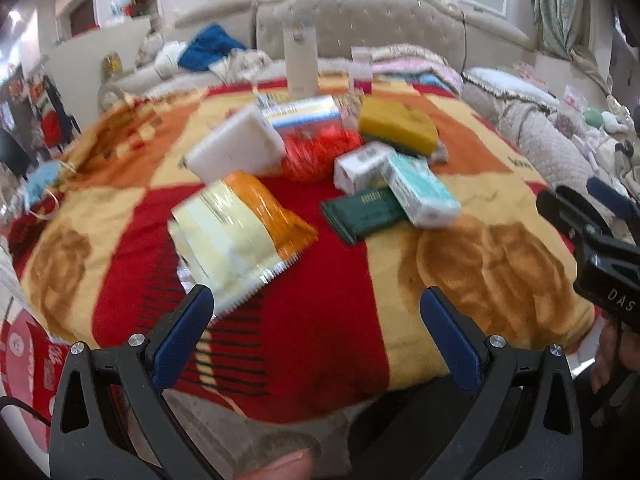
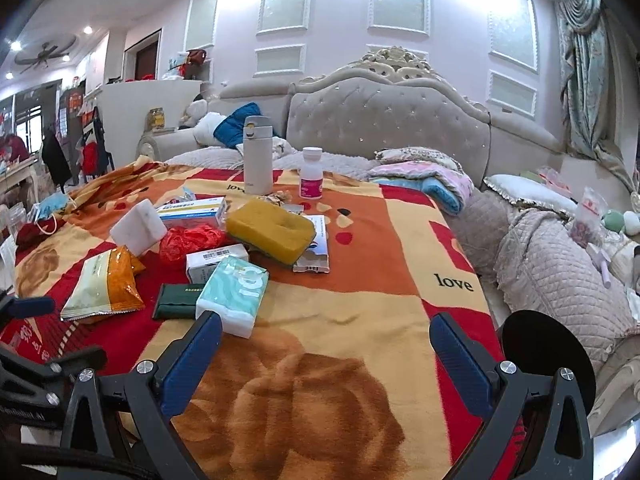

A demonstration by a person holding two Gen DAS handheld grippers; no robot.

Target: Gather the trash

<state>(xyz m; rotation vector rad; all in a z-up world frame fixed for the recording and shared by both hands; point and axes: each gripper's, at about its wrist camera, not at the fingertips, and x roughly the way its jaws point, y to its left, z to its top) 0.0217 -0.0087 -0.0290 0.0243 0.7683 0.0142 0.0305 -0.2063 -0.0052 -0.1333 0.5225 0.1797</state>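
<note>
We are holding the left gripper (image 1: 316,304) low over the near edge of the blanket (image 1: 328,280), its jaws spread wide and gripping nothing; the left finger is sitting just in front of the corner of the snack bag (image 1: 240,236), which is lying flat on the red patch. We are keeping the right gripper (image 2: 324,332) beside it, jaws likewise released and empty, with the left fingertip just short of the tissue pack (image 2: 234,294). The trash is lying in a loose heap in the middle of the blanket: the tissue pack is leaning over a green wallet (image 2: 176,300) and a small white box (image 2: 212,260), red plastic (image 2: 188,240) is bunching behind them, and a white block (image 2: 138,226) is standing tilted to the left. A yellow sponge (image 2: 272,230) is resting on a flat box (image 2: 316,258), partly covering it. Farther back a flask (image 2: 258,156) and a pill bottle (image 2: 311,174) are standing upright, apart from each other. A blue mask (image 2: 52,204) is lying at the left edge. The left view is blurring.
</note>
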